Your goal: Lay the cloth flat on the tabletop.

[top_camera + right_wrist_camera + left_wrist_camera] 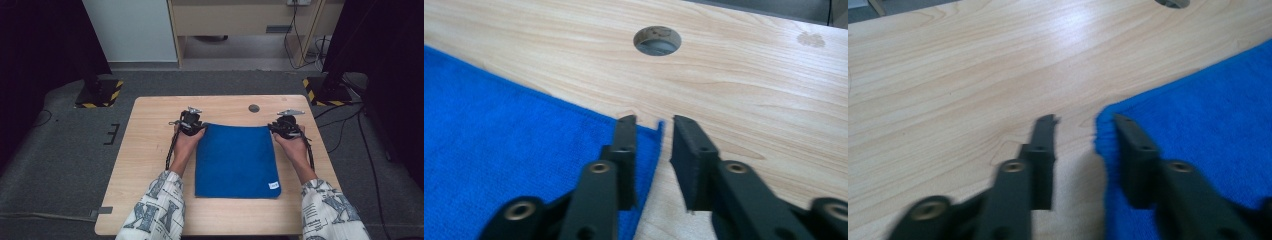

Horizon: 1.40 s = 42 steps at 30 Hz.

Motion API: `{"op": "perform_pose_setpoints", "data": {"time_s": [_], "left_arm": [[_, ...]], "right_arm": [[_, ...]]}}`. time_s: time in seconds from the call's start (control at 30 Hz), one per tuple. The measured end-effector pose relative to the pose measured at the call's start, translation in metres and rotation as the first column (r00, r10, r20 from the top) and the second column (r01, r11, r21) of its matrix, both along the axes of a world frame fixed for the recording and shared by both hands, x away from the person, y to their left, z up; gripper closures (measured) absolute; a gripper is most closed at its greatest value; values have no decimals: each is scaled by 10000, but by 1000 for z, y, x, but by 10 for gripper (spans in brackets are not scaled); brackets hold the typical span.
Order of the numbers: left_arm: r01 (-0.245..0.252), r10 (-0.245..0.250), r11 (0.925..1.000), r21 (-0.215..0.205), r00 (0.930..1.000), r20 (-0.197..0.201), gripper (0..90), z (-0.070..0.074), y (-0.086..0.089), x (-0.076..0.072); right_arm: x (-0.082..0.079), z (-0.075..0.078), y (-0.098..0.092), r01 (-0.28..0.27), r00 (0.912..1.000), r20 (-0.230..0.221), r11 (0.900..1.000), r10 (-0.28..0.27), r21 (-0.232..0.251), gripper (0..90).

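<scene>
Both grippers, left (196,129) and right (278,130), rest with jaws narrowly parted, gripping nothing, at the blue cloth's (236,160) upper corners mid-frame on the desk (150,150).

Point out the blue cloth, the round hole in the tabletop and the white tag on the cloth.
blue cloth (235,160), high view, middle of its flat surface.
round hole (657,41), right gripper view, centre of the opening in the wood.
white tag (274,185), high view, at the cloth's near right corner.
</scene>
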State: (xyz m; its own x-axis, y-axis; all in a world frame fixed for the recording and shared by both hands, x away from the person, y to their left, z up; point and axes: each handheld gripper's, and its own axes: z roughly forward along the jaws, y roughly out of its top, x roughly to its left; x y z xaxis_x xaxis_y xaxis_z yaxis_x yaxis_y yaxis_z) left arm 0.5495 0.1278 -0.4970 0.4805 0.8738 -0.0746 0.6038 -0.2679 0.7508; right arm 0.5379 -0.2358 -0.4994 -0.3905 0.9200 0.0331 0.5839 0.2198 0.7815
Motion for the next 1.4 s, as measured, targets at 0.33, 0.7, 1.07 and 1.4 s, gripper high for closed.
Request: {"op": "perform_pose_setpoints", "data": {"time_s": [0.33,0.7,1.07,1.4], "left_arm": [[-117,125,9997,-235,9992,374,258,4,2,3],[-327,327,9993,156,9995,-6,206,12,15,0],[-574,577,9982,-167,9982,161,154,31,27,-14],[-140,149,9996,-259,9993,340,112,40,36,-33]], "right_arm": [[-1,4,1,152,9998,110,9997,-155,200,551],[-11,10,4,52,9999,119,10000,-52,43,530],[-31,20,5,-121,9993,359,9999,120,4,466],[-41,19,16,-535,9984,214,9984,531,170,307]]}}
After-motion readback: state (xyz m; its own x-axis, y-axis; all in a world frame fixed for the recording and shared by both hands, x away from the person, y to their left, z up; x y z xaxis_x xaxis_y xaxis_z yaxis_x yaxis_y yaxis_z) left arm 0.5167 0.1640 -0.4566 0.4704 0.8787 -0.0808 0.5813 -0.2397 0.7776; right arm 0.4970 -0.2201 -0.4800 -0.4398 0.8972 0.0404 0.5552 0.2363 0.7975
